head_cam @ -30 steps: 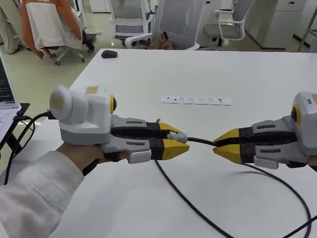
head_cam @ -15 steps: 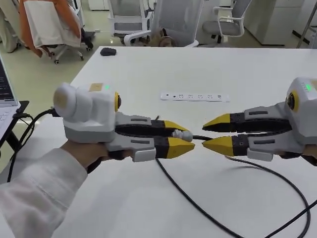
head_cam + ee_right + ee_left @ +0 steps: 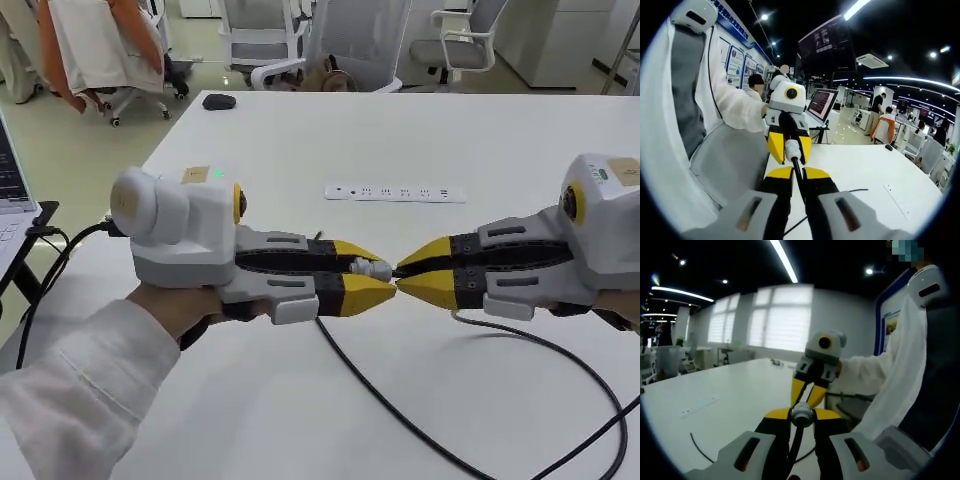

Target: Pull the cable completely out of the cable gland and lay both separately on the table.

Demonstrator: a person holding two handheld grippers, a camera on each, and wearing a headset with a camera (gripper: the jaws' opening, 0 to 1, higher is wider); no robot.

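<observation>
In the head view my left gripper (image 3: 381, 276) comes in from the left, shut on the small white cable gland (image 3: 371, 268). My right gripper (image 3: 402, 278) meets it tip to tip from the right, shut on the black cable (image 3: 398, 418) just beside the gland. The cable hangs below both grippers and loops over the white table (image 3: 300, 150) towards the right. The left gripper view has the gland (image 3: 802, 413) between my own yellow jaws (image 3: 802, 416), with the right gripper (image 3: 805, 399) facing it. In the right gripper view my jaws (image 3: 797, 173) pinch the cable (image 3: 797, 169), and the gland (image 3: 791, 148) sits in the left gripper (image 3: 791, 158).
A white power strip (image 3: 395, 193) lies mid-table beyond the grippers. A black mouse (image 3: 219, 101) rests near the far edge. Office chairs (image 3: 360, 45) stand behind the table. A laptop (image 3: 10, 200) and dark cords (image 3: 45, 265) sit off the table's left edge.
The right gripper let go of the cable farther right, opened, slid left along it, and is now shut on it right against the gland. The left gripper barely moved.
</observation>
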